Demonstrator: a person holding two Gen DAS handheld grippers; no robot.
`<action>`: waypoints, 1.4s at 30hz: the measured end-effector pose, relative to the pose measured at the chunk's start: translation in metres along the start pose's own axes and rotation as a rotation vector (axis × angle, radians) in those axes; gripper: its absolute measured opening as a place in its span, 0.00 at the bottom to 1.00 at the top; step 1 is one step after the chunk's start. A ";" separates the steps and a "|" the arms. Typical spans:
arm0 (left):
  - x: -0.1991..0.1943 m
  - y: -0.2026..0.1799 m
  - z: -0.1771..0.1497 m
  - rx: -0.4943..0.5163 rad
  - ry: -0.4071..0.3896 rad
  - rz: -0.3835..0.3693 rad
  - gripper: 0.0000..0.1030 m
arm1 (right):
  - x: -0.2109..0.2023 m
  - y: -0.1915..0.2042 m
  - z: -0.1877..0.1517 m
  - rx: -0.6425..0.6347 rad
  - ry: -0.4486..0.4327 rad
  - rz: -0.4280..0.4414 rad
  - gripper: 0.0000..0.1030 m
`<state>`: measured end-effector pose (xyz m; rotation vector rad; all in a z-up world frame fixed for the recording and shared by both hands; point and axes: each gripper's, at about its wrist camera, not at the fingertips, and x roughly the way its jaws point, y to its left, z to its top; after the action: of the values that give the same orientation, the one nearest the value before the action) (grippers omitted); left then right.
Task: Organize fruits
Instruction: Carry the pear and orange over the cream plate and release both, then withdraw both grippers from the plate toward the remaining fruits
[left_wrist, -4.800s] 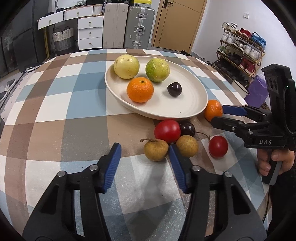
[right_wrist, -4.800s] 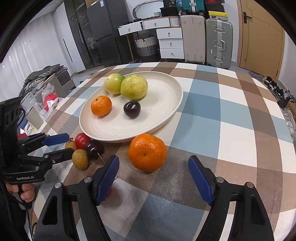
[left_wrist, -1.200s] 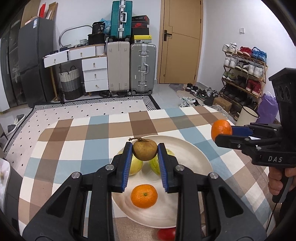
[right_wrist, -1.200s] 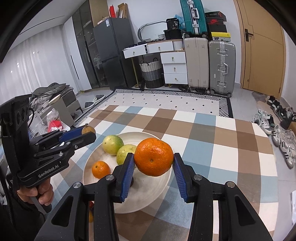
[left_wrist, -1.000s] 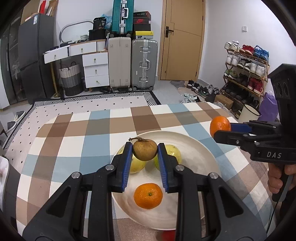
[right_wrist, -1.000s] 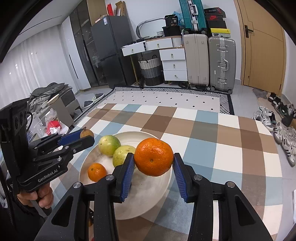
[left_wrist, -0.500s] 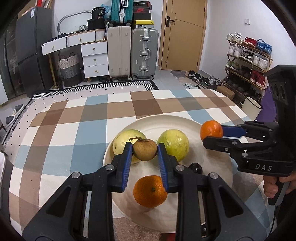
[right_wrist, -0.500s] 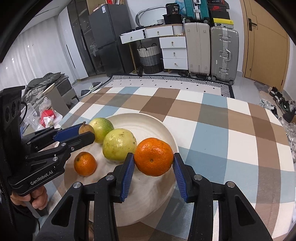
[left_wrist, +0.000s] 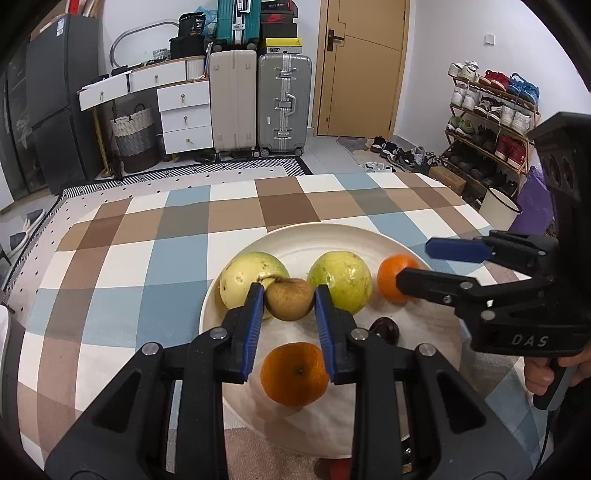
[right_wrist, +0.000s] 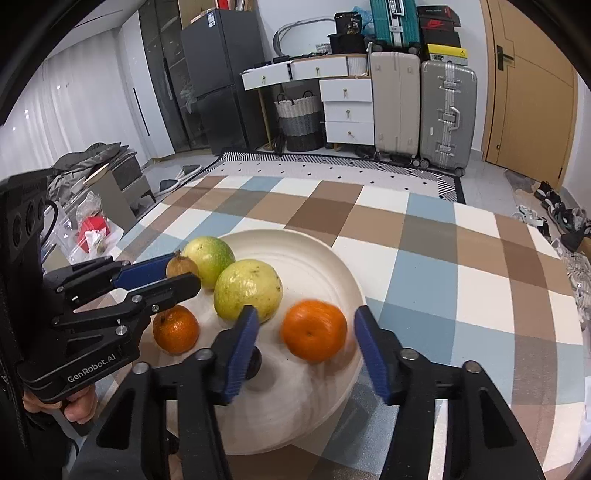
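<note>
Through my left wrist camera, my left gripper is clamped on a small brown russet pear, stem end tipped toward the yellow-green guava just behind it. The pear hangs low over the near-left part of the white plate, between that guava and a second guava, with a tangerine nearer me. My right gripper reaches in from the right, its fingers spread around another tangerine.

Through my right wrist camera, my right gripper stands wide open; the blurred tangerine sits between the pads, touching neither, on the plate's right side. I judge it released. The left gripper pinches the pear at the plate's left edge, so the free spot for the pear lies straight below my left fingers.
</note>
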<state>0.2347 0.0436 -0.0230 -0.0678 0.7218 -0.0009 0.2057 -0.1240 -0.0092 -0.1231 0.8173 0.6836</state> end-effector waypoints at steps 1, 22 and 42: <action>-0.002 0.001 0.000 -0.003 0.003 0.005 0.27 | -0.003 0.000 0.001 0.003 -0.008 -0.003 0.59; -0.082 0.012 -0.046 -0.059 -0.057 0.032 1.00 | -0.065 0.019 -0.017 0.032 -0.044 0.034 0.99; -0.105 -0.021 -0.093 0.019 0.005 -0.001 1.00 | -0.066 0.042 -0.096 -0.067 0.111 0.030 1.00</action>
<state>0.0950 0.0192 -0.0216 -0.0499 0.7266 -0.0085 0.0880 -0.1588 -0.0220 -0.2112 0.9041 0.7382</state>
